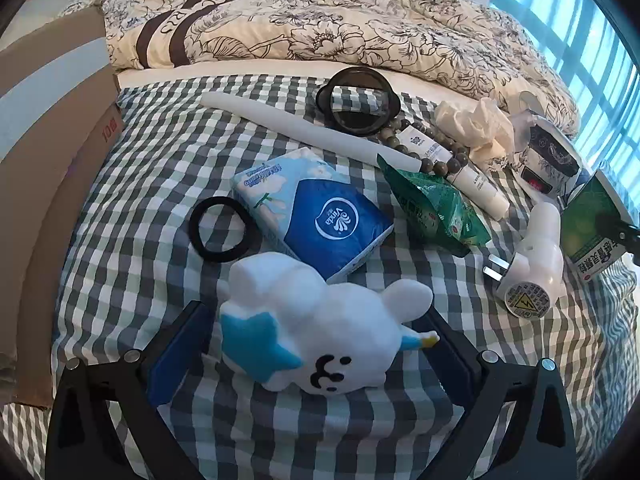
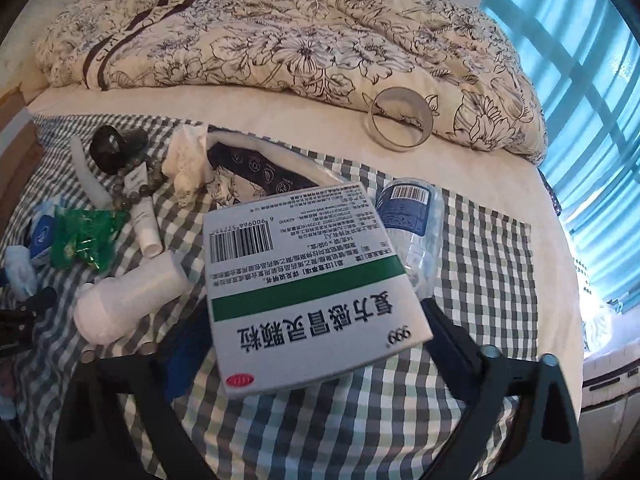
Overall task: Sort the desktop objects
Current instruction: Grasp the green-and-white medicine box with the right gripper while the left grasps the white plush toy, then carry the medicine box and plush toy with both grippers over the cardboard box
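Observation:
On the checked cloth point(image 1: 132, 280), a white cloud-shaped plush toy point(image 1: 320, 320) with a blue star lies between the fingers of my left gripper point(image 1: 316, 312). The fingers stand wide on either side of it and do not visibly squeeze it. My right gripper point(image 2: 316, 312) is shut on a white and green medicine box point(image 2: 308, 280), held tilted above the cloth. The left wrist view shows that box point(image 1: 592, 232) raised at the far right. A blue tissue pack point(image 1: 316, 216), a black hair ring point(image 1: 220, 228), a green snack bag point(image 1: 436, 208) and a white plug point(image 1: 532, 256) lie beyond the plush.
Farther back lie a long white tube point(image 1: 304, 132), a dark round lid point(image 1: 356, 104), a bead bracelet point(image 1: 404, 144), a cream tube point(image 1: 460, 168) and crumpled tissue point(image 1: 480, 124). A plastic bottle point(image 2: 416, 224) lies behind the box. A tape ring point(image 2: 400, 120) leans on the flowered quilt point(image 2: 280, 40). Cardboard boxes point(image 1: 52, 140) stand left.

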Action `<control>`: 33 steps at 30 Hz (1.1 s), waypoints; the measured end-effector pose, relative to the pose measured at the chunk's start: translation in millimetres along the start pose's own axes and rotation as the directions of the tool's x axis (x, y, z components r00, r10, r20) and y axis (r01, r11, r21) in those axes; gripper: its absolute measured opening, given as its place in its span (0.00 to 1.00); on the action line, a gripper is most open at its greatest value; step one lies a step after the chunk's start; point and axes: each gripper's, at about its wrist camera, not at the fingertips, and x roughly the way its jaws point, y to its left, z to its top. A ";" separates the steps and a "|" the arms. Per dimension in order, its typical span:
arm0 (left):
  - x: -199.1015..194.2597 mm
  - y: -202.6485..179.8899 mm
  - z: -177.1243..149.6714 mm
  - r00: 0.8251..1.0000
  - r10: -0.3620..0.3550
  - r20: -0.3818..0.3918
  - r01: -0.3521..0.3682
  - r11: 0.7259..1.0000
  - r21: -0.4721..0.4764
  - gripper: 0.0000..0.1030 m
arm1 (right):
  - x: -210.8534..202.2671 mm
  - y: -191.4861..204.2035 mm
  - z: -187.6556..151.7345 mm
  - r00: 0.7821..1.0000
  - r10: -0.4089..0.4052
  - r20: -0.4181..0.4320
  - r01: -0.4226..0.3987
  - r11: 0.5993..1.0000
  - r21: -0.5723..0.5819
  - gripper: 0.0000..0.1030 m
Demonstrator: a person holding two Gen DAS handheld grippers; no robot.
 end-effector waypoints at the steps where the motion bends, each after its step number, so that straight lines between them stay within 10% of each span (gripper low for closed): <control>1: -0.2 -0.1 0.4 1.000 0.001 0.006 -0.001 1.000 -0.002 0.97 | 1.7 0.5 -0.5 1.000 0.004 -0.004 -0.004 1.000 0.003 0.86; 3: -2.7 -0.3 1.0 1.000 0.011 0.026 -0.011 1.000 -0.007 0.84 | 2.7 2.3 -1.1 1.000 0.001 -0.005 -0.001 1.000 0.005 0.85; 33: -100.0 4.5 -22.5 0.980 0.038 0.196 -0.030 0.999 -0.045 0.80 | -117.7 18.3 -31.3 0.992 0.026 0.123 -0.035 0.997 0.076 0.82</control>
